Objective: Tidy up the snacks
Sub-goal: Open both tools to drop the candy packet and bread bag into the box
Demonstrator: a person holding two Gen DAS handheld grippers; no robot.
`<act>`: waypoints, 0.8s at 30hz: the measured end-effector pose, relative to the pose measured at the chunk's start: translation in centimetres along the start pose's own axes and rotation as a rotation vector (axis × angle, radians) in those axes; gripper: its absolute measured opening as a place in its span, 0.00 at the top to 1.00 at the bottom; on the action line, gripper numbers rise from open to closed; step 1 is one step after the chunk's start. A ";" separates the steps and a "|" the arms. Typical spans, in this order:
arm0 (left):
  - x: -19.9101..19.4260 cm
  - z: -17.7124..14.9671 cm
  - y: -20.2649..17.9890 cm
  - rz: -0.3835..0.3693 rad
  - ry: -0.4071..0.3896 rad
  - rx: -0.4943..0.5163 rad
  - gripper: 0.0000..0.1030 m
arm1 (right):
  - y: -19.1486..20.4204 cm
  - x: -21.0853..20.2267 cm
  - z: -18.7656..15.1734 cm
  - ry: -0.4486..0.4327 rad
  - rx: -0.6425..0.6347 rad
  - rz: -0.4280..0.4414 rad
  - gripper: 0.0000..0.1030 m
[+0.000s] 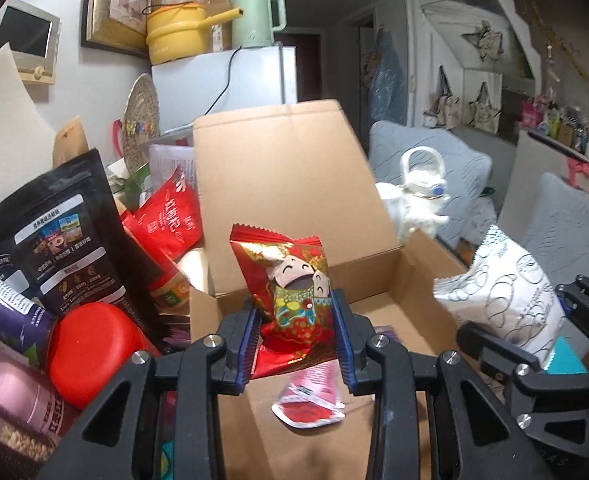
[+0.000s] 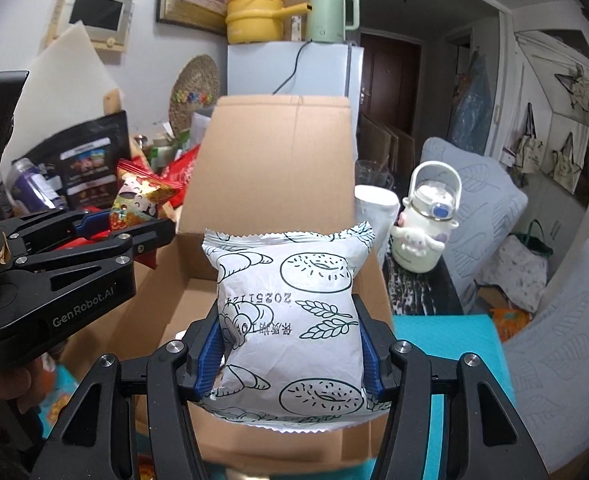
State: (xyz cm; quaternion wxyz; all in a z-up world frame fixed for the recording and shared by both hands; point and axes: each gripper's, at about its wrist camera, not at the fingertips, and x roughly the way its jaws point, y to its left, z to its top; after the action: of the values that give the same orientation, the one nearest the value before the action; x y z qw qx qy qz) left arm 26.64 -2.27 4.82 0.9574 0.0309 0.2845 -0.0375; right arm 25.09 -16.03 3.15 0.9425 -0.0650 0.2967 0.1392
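My left gripper (image 1: 297, 334) is shut on a red and gold snack packet (image 1: 290, 292) with a cartoon face, held above the open cardboard box (image 1: 422, 268). A small red and white sachet (image 1: 310, 400) lies on the box floor below it. My right gripper (image 2: 290, 354) is shut on a white bread packet (image 2: 294, 320) printed with bagels and croissants, also over the box (image 2: 162, 296). In the left wrist view the white packet (image 1: 506, 292) and right gripper (image 1: 534, 344) show at the right. From the right wrist the left gripper (image 2: 106, 224) appears at the left with the red packet (image 2: 134, 200).
The raised box flap (image 1: 282, 176) stands behind. Left of the box lie a black pouch (image 1: 66, 240), a red lid (image 1: 90, 344), a red bag (image 1: 170, 220) and a pink canister (image 1: 26, 408). A white bottle (image 2: 426, 220) and grey cushions (image 2: 482, 208) are at the right, on teal cloth (image 2: 446, 344).
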 end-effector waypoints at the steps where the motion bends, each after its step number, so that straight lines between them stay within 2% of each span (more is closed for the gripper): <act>1: 0.7 -0.1 0.2 0.010 0.010 -0.002 0.68 | 0.0 0.4 0.0 0.005 0.002 0.000 0.45; 6: 3.2 -0.6 0.6 0.035 0.061 0.004 0.68 | -0.4 3.1 0.1 0.050 0.030 0.020 0.45; 15: 6.1 -1.6 -0.1 0.096 0.153 0.056 0.67 | -0.6 6.6 -0.8 0.132 0.038 0.000 0.45; 19: 6.9 -2.0 0.0 0.101 0.192 0.056 0.67 | -0.5 7.4 -1.4 0.163 0.031 -0.030 0.45; 22: 7.5 -2.1 -0.2 0.064 0.227 0.062 0.67 | -0.3 8.1 -1.8 0.195 0.013 -0.031 0.45; 24: 7.9 -2.2 -0.2 0.082 0.246 0.060 0.67 | -0.5 8.2 -1.9 0.203 0.019 -0.027 0.44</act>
State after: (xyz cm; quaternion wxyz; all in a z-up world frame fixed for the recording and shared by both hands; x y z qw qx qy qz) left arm 32.02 -2.72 -1.33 0.9147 0.0754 0.3971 -0.0024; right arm 30.67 -15.01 -3.09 0.9099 -0.0740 0.3912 0.1164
